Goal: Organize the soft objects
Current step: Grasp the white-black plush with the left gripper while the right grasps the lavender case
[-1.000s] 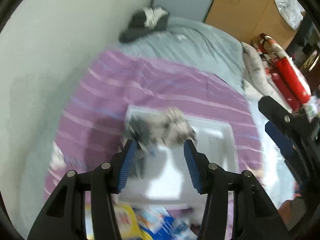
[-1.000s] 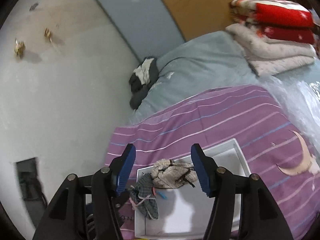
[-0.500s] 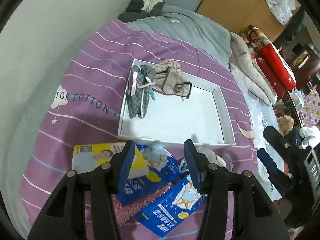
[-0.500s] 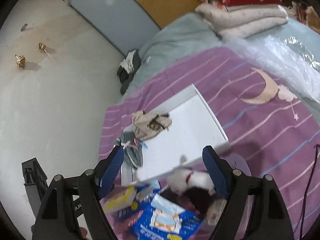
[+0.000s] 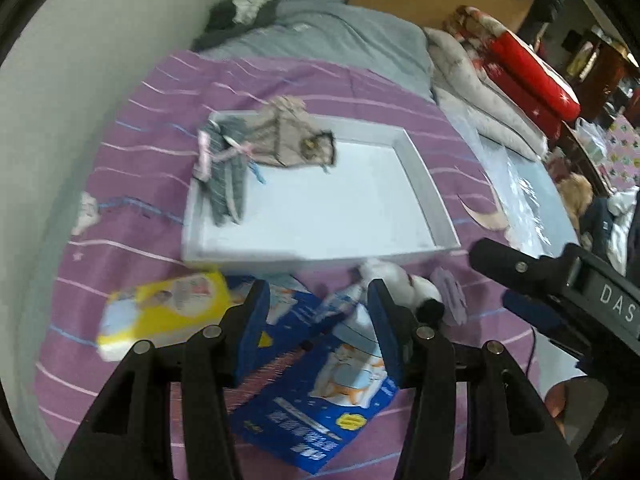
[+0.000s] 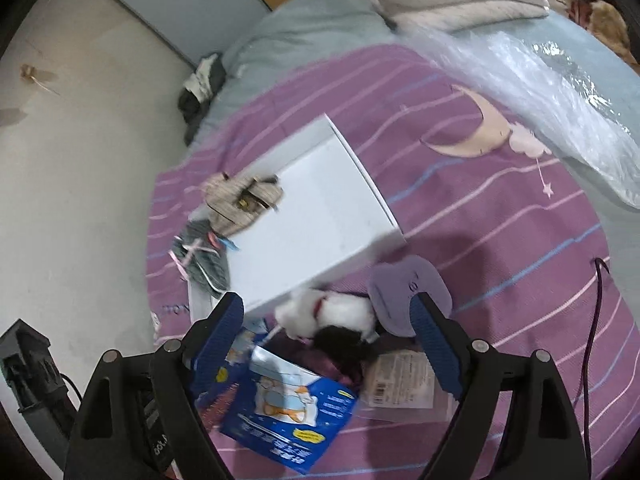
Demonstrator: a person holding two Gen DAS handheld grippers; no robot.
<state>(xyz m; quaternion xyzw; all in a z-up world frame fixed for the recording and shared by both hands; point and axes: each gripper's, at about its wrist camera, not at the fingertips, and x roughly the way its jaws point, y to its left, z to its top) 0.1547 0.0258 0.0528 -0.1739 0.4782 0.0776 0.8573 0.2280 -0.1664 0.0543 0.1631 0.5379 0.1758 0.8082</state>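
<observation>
A white tray (image 5: 424, 184) lies on the purple striped bedspread and holds a grey plaid cloth (image 5: 226, 178) and a beige plaid cloth (image 5: 288, 136) at its far left. In front of the tray lie a white-and-black plush toy (image 6: 332, 320), a lilac pouch (image 6: 396, 292), blue packs (image 6: 288, 412) and a yellow pack (image 5: 164, 312). My left gripper (image 5: 316, 328) is open and empty above the blue packs. My right gripper (image 6: 324, 344) is open wide, its fingers either side of the plush toy, above it.
Folded blankets (image 5: 516, 92) are stacked at the right of the bed. Clear plastic sheeting (image 6: 552, 92) lies on the grey sheet. A dark clothes heap (image 5: 240, 12) sits by the wall. A thin dark cable (image 6: 592, 340) runs at the right.
Both grippers pulled back from the tray toward the near side of the bed. The right gripper has opened wider and now sits over the plush toy. Both cloths stay in the tray.
</observation>
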